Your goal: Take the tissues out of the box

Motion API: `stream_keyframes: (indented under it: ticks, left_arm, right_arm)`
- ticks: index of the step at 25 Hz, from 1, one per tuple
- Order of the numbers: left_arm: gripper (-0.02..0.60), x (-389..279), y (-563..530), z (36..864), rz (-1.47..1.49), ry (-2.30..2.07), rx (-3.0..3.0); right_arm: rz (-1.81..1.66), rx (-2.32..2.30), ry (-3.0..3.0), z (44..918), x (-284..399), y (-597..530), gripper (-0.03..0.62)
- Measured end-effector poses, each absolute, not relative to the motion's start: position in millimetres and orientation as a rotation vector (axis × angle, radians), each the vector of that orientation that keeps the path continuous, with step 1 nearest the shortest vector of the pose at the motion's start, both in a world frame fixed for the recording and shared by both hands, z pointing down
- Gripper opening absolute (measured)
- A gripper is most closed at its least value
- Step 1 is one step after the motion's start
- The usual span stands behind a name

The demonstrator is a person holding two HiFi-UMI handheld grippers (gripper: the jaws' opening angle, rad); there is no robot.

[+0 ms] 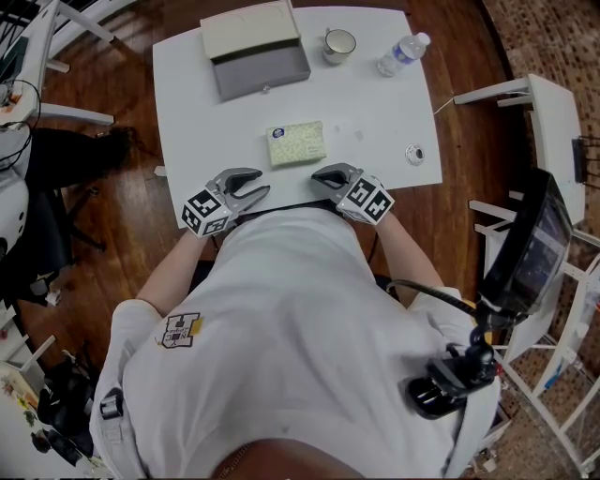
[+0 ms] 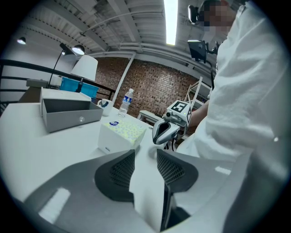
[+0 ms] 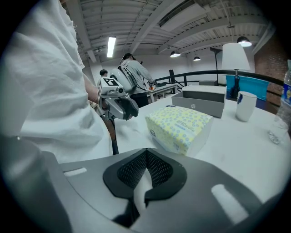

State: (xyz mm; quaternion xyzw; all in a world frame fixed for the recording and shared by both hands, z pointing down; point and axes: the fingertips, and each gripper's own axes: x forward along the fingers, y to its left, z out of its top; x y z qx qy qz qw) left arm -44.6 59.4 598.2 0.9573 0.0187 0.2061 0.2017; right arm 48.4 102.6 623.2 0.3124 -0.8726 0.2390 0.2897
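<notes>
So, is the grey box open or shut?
Open: the left gripper view looks into the grey box's hollow inside, and its pale lid is tipped back.

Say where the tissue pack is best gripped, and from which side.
Probably across its shorter span, coming from above: the tissue pack lies flat on the table with its top free, and the left gripper near it has its jaws apart.

The tissue pack [image 1: 296, 143] is pale yellow with small blue dots. The desk [image 1: 375, 112] is white and the floor [image 1: 131, 211] is reddish-brown wood. The box [image 1: 262, 70] is grey, with a cream lid [image 1: 248, 28]. The left hand-held gripper [image 1: 251, 185] and right hand-held gripper [image 1: 324, 179] are grey, with black-and-white square markers.
</notes>
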Motion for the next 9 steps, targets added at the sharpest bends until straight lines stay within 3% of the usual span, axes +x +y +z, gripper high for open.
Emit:
stream_keyframes:
  ticks: [9]
  left_arm:
    - [0.155,-45.0,57.9,598.0,0.572,0.050,2.674]
  right_arm:
    - [0.635,0.827,-2.328,624.2,46.2,102.2,0.000]
